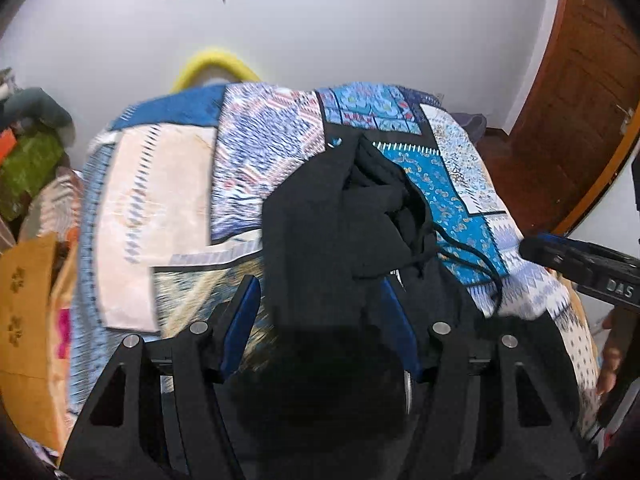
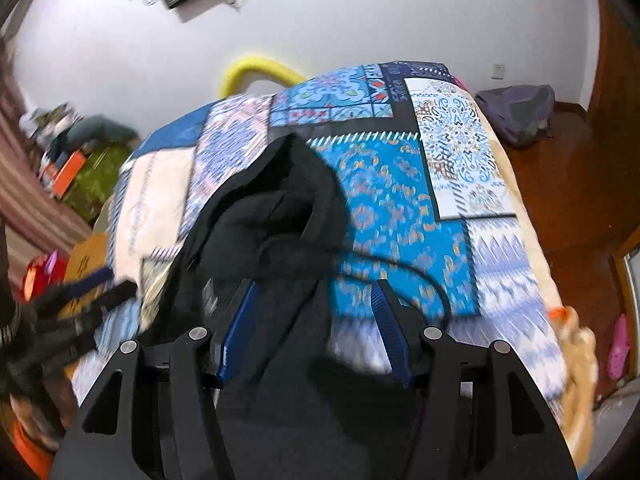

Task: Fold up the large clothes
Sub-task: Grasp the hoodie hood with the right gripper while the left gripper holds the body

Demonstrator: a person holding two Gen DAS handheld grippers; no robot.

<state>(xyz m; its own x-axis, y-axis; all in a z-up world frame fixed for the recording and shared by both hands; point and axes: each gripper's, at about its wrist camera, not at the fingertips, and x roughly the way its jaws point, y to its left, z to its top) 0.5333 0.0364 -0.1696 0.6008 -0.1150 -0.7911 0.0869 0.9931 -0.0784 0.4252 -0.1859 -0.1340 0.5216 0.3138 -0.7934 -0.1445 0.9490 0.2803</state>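
- The left gripper (image 1: 320,304) has its blue fingers (image 1: 240,320) spread, with black cloth of the hoodie (image 1: 320,216) lying between them. I cannot tell whether they pinch it; if not, a pull could leave the fabric behind.
- The right gripper (image 2: 314,320) also stands spread over the hoodie (image 2: 272,216), and again no firm pinch can be made out, so one side may slip and the fold go crooked.
- The hoodie lies bunched on the patterned bedspread (image 1: 168,184), its hood crumpled on top; folding now would probably trap those lumps.
- The drawstring (image 1: 472,256) trails loose across the blue patch and could snag a finger.
- Both views are blurred, so a hasty grab might catch the bedspread (image 2: 400,208) as well.
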